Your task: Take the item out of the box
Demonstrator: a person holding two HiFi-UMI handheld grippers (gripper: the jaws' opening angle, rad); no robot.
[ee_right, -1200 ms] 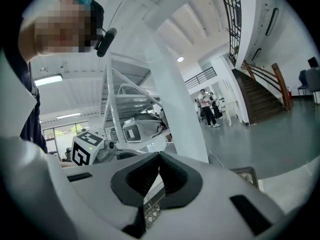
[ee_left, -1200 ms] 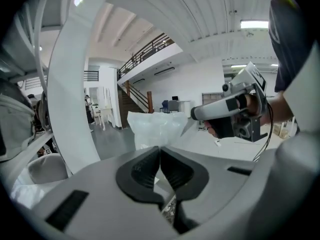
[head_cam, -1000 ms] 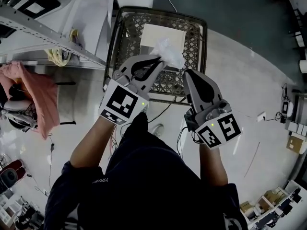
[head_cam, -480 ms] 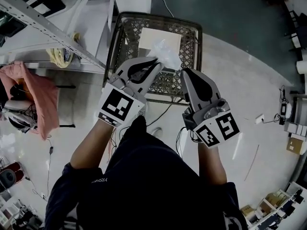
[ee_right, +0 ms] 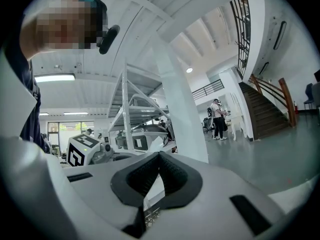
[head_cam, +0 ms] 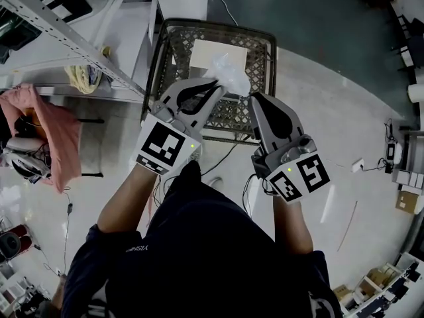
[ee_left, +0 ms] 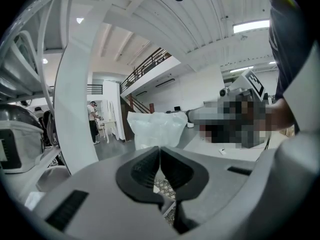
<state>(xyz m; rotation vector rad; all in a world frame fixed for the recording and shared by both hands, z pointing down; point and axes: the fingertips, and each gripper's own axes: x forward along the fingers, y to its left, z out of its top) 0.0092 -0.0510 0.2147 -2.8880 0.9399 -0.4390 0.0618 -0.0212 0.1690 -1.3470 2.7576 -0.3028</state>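
The left tongs (head_cam: 216,85) stay clamped on the plastic bag (head_cam: 230,71), barely shifted above the lattice box (head_cam: 273,58), the right tongs (head_cam: 254,98) closed beside it; we judge extraction nearly complete.

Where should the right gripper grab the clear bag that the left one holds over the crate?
Likely the free right edge of the clear bag, coming from the right: the left gripper is shut on its left side, and the right gripper, shut, sits beside that edge. Thin crumpled film should pinch easily.
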